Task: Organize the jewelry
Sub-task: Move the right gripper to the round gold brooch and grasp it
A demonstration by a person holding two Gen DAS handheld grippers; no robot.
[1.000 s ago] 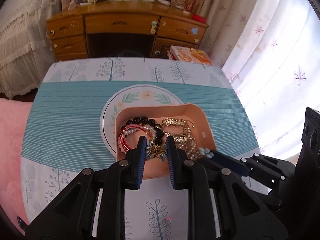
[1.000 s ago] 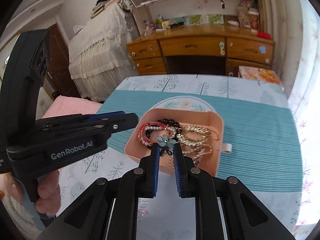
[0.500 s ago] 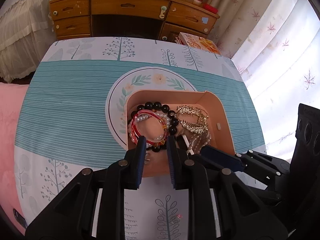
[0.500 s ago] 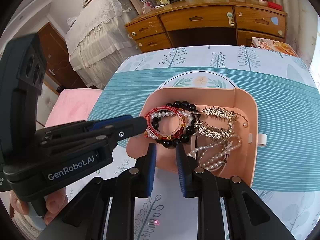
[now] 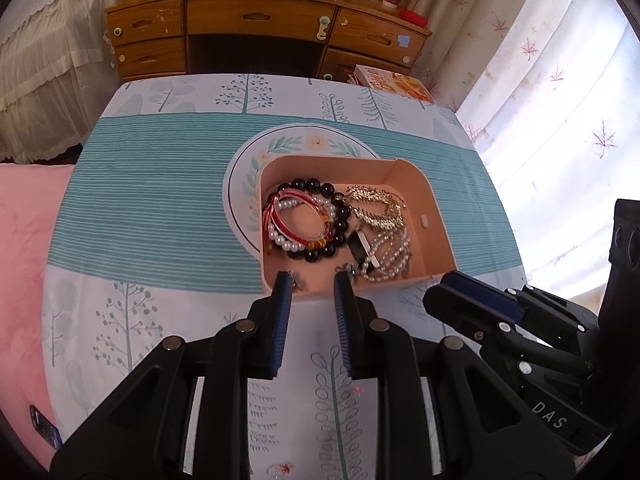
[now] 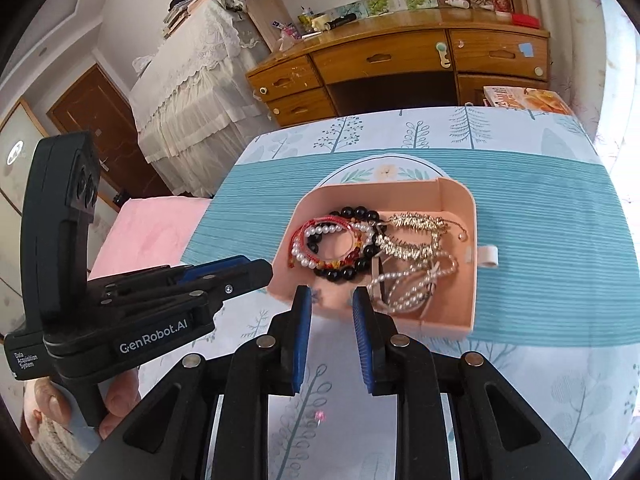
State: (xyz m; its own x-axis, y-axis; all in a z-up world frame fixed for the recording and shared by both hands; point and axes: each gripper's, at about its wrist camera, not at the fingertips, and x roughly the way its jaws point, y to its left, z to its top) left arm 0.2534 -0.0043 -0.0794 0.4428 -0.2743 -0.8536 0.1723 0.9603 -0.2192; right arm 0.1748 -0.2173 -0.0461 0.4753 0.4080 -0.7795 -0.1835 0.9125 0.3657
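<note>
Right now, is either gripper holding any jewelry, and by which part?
Nothing is held. The left gripper and right gripper are both open, with empty gaps, at the near edge of the pink tray; the bracelets lie inside it.

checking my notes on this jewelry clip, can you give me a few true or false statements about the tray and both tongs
1. The pink tray sits on a bare wooden table. False: it sits on a teal and white patterned tablecloth.
2. A black bead bracelet lies inside the tray. True.
3. The left tongs are clamped on a pearl strand. False: they are open and hold nothing.
4. The gold chain lies in the tray to the right of the red cord bracelet. True.
5. The right tongs are open, near the tray's front wall. True.
6. The tray's lid is shut. False: the tray is open on top.
</note>
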